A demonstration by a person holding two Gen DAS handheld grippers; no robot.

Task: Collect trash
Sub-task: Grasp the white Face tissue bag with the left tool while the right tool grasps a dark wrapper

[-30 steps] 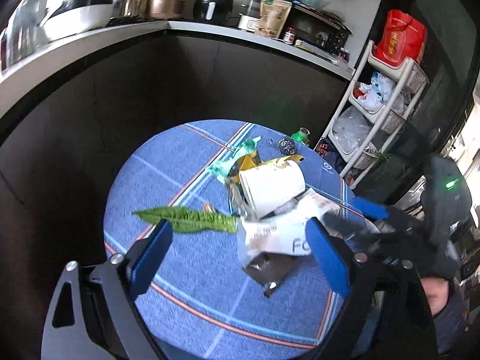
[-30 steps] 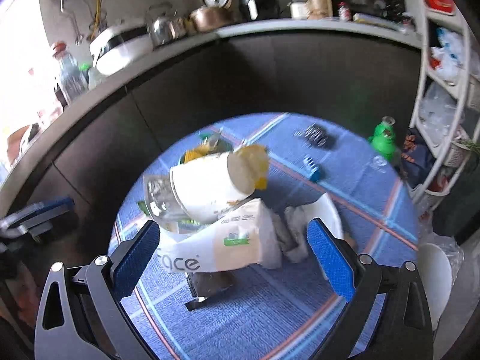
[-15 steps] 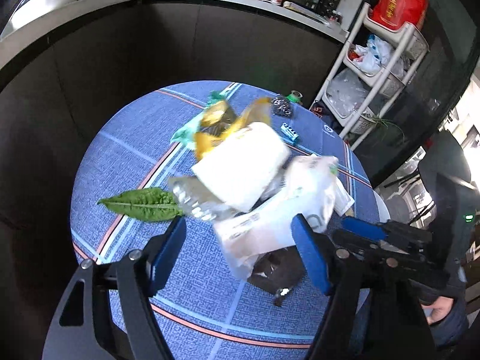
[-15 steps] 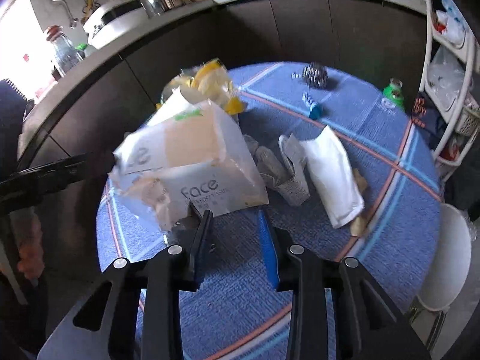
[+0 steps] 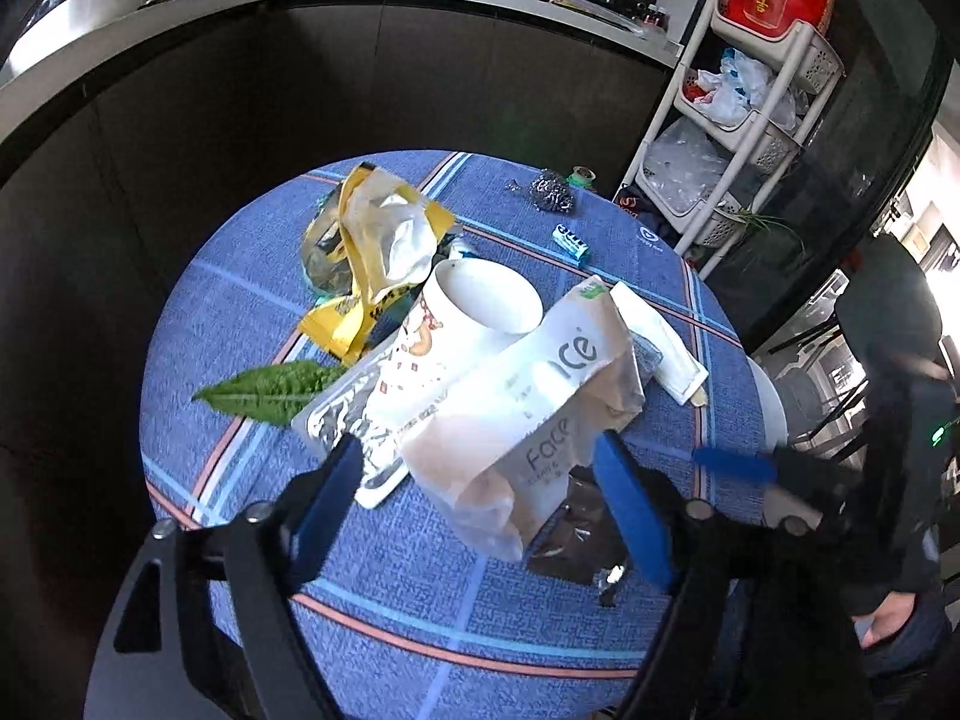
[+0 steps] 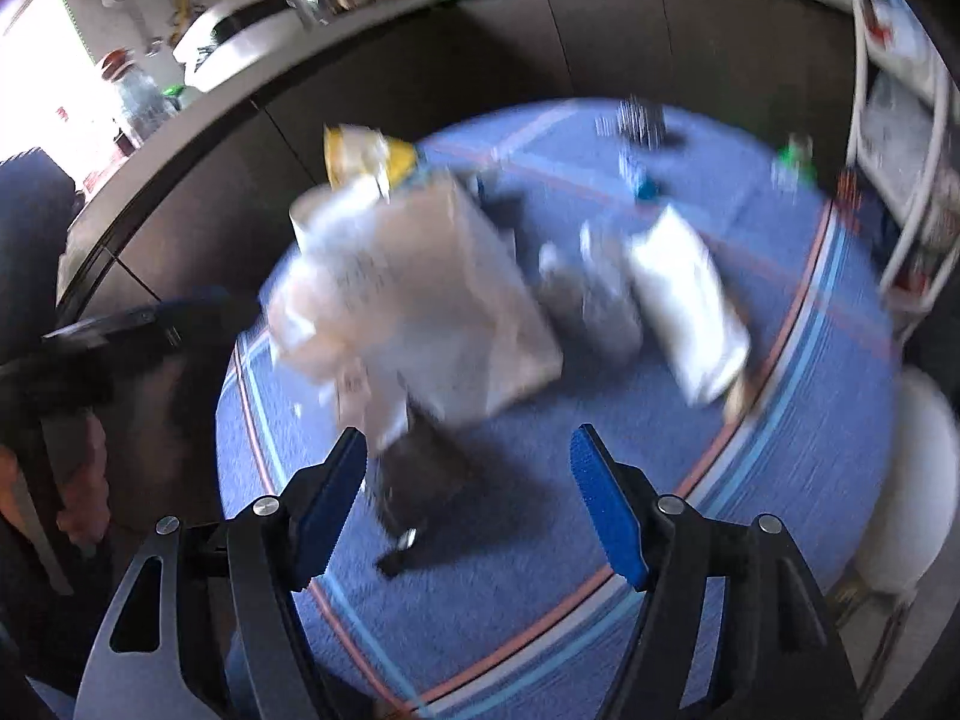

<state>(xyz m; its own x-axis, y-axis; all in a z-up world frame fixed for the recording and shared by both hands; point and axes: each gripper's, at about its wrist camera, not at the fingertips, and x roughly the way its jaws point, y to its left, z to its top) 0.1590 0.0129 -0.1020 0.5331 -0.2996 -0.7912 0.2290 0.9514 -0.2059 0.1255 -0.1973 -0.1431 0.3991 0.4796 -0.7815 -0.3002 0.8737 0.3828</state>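
A heap of trash lies on the round table's blue cloth (image 5: pixel 240 300): a white "Face" bag (image 5: pixel 540 414), a paper cup (image 5: pixel 468 324), a silver foil pack (image 5: pixel 342 414), a yellow wrapper (image 5: pixel 378 252) and a green leaf (image 5: pixel 270 387). My left gripper (image 5: pixel 477 450) straddles the near end of the bag and foil pack with its jaws opening. In the blurred right wrist view, my right gripper (image 6: pixel 468 438) hangs just short of the bag (image 6: pixel 420 300). Its jaws are opening, empty, above a dark wrapper (image 6: pixel 420 480).
A white sachet (image 5: pixel 654 342), a steel scourer (image 5: pixel 552 192) and a small blue pack (image 5: pixel 570 243) lie farther back. A dark curved counter rings the table. A white shelf rack (image 5: pixel 738 120) stands at the right, a white stool (image 6: pixel 912 480) by the table's edge.
Both grippers came down toward the table. The heap, tilted up half a second ago, now rests lower and turned. The right jaws narrowed near the bag, then widened again.
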